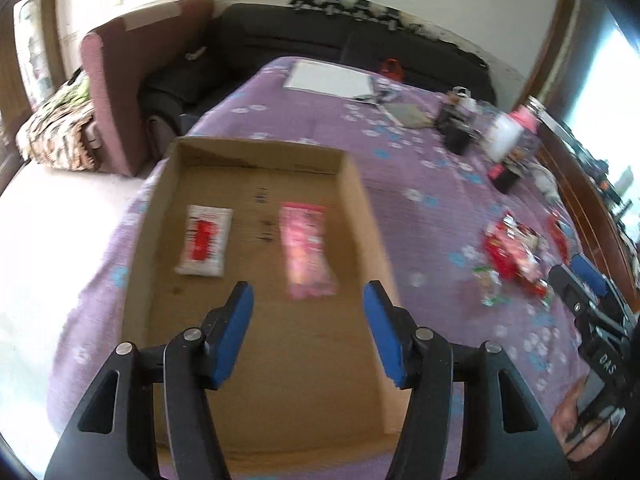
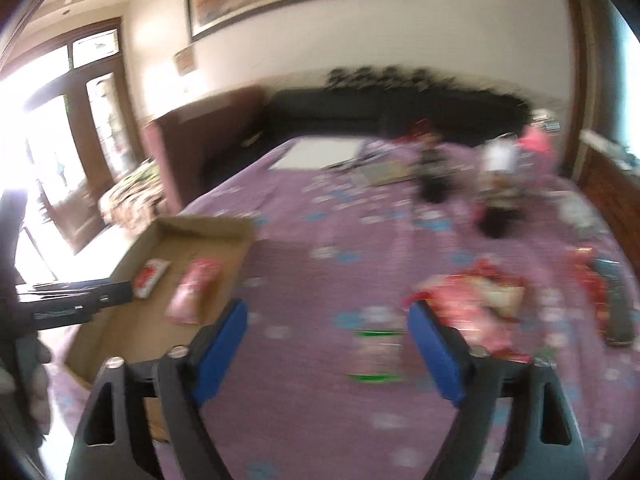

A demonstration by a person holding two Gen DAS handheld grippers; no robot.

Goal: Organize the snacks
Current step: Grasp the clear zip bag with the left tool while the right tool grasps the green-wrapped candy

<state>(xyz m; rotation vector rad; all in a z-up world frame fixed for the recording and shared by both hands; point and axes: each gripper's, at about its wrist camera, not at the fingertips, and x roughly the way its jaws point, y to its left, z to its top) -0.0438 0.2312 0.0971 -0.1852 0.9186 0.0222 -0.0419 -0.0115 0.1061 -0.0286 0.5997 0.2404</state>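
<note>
I have two snack packets [image 1: 204, 240] lying in the cardboard box [image 1: 360, 200], both grippers [image 1: 308, 300] apart and empty, and the snack pile [image 2: 472, 296] near the bed's [image 2: 320, 216] right edge still to move.

We see daylight scene, bright overall. In right wrist view glass door [image 2: 52, 128] at left is blown out to white, glare spreads over frame there. In left wrist view window [image 1: 612, 92] at right edge is overexposed too, floor [image 1: 52, 216] at left washed out. Strong motion blur in right wrist view: snack pile [image 2: 472, 300] smeared, bedspread pattern [image 2: 340, 256] streaked. Left wrist view sharper, cardboard box [image 1: 360, 184] only slightly soft. Fisheye bends edges, dark vignette in corners.
</note>
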